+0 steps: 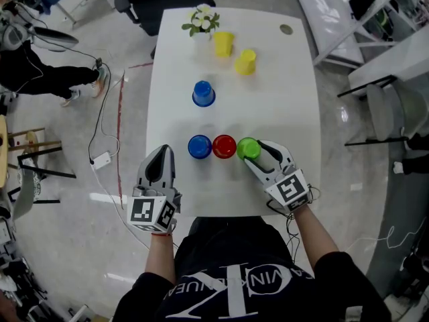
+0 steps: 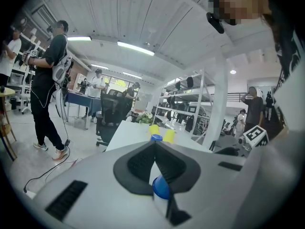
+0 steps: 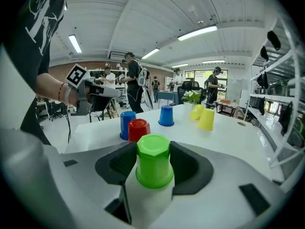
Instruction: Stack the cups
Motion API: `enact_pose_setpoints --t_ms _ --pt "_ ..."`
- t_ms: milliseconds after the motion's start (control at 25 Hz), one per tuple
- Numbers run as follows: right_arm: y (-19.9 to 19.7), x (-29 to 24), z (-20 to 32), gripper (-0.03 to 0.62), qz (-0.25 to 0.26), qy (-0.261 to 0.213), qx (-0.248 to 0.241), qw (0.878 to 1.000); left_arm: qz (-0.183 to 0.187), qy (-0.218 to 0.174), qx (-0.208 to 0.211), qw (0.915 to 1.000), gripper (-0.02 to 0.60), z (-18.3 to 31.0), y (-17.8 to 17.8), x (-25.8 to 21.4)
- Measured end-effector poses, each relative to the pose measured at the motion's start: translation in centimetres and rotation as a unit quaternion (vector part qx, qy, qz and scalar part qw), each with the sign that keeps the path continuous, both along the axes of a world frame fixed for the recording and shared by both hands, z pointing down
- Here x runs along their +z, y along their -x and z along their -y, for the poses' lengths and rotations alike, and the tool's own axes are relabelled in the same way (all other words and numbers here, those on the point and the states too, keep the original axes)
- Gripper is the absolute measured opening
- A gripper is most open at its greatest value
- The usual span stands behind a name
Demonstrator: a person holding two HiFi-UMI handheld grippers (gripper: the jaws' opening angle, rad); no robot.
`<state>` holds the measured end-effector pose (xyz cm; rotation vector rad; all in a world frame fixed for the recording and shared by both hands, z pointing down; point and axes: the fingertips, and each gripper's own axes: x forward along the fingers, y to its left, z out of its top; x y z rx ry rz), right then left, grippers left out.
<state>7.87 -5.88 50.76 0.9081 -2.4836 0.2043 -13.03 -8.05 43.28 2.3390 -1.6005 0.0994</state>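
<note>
Head view: six cups are sitting mouth-down on the white table (image 1: 281, 99). The near blue cup (image 1: 200, 147), red cup (image 1: 224, 146) and green cup (image 1: 247, 147) are forming a tight row at the person's side. The far blue cup (image 1: 203, 94) is standing alone mid-table, w/ two yellow cups (image 1: 223, 43) near a flower pot (image 1: 202, 24) at the far end. The right gripper (image 1: 258, 151) is straddling the green cup at the row's right end. The left gripper (image 1: 161, 156) is idling beside the near blue cup, not touching it. Left gripper view: the tongs are pressing together at the tips, pinching nothing; the near blue cup (image 2: 161, 187) is peeking thru the slit below them. Right gripper view: the tongs are pinching the green cup (image 3: 154, 161), one pad against each side wall, high up near the closed base. The cup is standing upright, apparently on the table, w/ the red cup (image 3: 138, 129) just beyond it. It is showing glossy thin plastic, a faceted flat top and walls flaring toward the rim. Judgement: the step in hand is probably taking green over to red. Doing it well means keeping the squeeze light (thin wall likely flexing), lifting straight up till the rim is clearing red's top, centring, then lowering w/o tilting or nudging the neighbours.
</note>
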Motion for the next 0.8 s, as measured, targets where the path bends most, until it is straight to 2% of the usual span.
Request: enact_pose_setpoints --t_ms 120,280,400,560,800 --pt "0.1 -0.1 0.0 0.235 0.007 0.007 0.002 1.000 0.000 0.000 -0.001 1.0000 0.003 -0.1 0.1 0.0" --pt "0.0 -1.6 0.2 0.285 0.063 0.010 0.000 0.998 0.000 -0.001 -0.001 1.0000 0.003 0.1 0.1 0.0" --pt "-0.3 -3.4 0.7 0.291 0.095 0.005 -0.001 0.995 -0.001 -0.002 -0.004 1.0000 0.003 0.3 0.1 0.0" --pt "-1.1 -6.0 2.8 0.291 0.107 -0.016 -0.008 0.994 -0.002 -0.005 -0.009 1.0000 0.003 0.7 0.2 -0.2" --pt "-2.6 -9.3 9.4 0.291 0.102 -0.059 -0.010 0.993 -0.001 -0.005 -0.022 0.9998 0.003 1.1 0.4 -0.3"
